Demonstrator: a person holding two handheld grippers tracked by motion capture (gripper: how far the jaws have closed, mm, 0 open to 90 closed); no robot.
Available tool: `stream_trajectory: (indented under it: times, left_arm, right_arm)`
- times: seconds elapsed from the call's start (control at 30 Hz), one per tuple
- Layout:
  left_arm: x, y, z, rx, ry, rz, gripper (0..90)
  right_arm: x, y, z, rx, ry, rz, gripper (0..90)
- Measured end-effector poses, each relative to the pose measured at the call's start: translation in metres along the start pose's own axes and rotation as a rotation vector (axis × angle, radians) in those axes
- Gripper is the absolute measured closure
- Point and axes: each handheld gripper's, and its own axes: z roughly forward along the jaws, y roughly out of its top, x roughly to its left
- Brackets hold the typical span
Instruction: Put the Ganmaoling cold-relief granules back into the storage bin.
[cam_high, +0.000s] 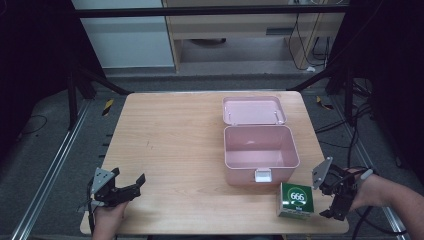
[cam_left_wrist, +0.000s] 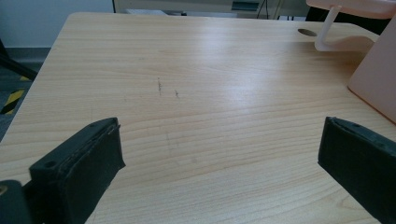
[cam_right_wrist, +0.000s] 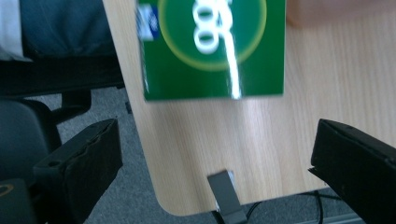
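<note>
An open pink storage box (cam_high: 260, 150) stands right of the table's middle, its lid (cam_high: 253, 110) laid back behind it. A green carton marked 666 (cam_high: 296, 200) sits on the table near the front right corner. To the right of the carton, my right gripper (cam_high: 326, 201) is open and apart from it. In the right gripper view the carton (cam_right_wrist: 215, 46) lies ahead of the wide jaws, with nothing between them (cam_right_wrist: 215, 144). At the front left edge my left gripper (cam_high: 129, 176) is open and empty over bare wood (cam_left_wrist: 219, 140). The pink box (cam_left_wrist: 378, 79) shows at the right of the left gripper view.
The wooden table (cam_high: 175, 135) has a rounded front right corner (cam_right_wrist: 173, 205) with a small metal clip (cam_right_wrist: 226, 193) at its edge. A dark chair (cam_right_wrist: 28, 121) and grey floor lie beyond that edge. Black frame legs and cables surround the table.
</note>
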Motion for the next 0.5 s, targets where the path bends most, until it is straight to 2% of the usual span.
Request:
stream_trajectory:
  times: [0.23, 0.27, 0.5]
  left_arm:
    - [0.001, 0.000, -0.001, -0.003, 0.000, -0.002, 0.0]
    - [0.001, 0.000, -0.001, -0.005, 0.000, -0.003, 0.0]
    - [0.000, 0.000, -0.001, -0.001, -0.003, 0.000, 0.0]
  right_arm:
    - [0.002, 0.017, -0.007, -0.024, 0.005, -0.012, 1.8]
    - [0.002, 0.021, -0.007, -0.023, 0.003, -0.028, 1.7]
    - [0.003, 0.030, -0.002, -0.022, 0.011, -0.028, 1.6]
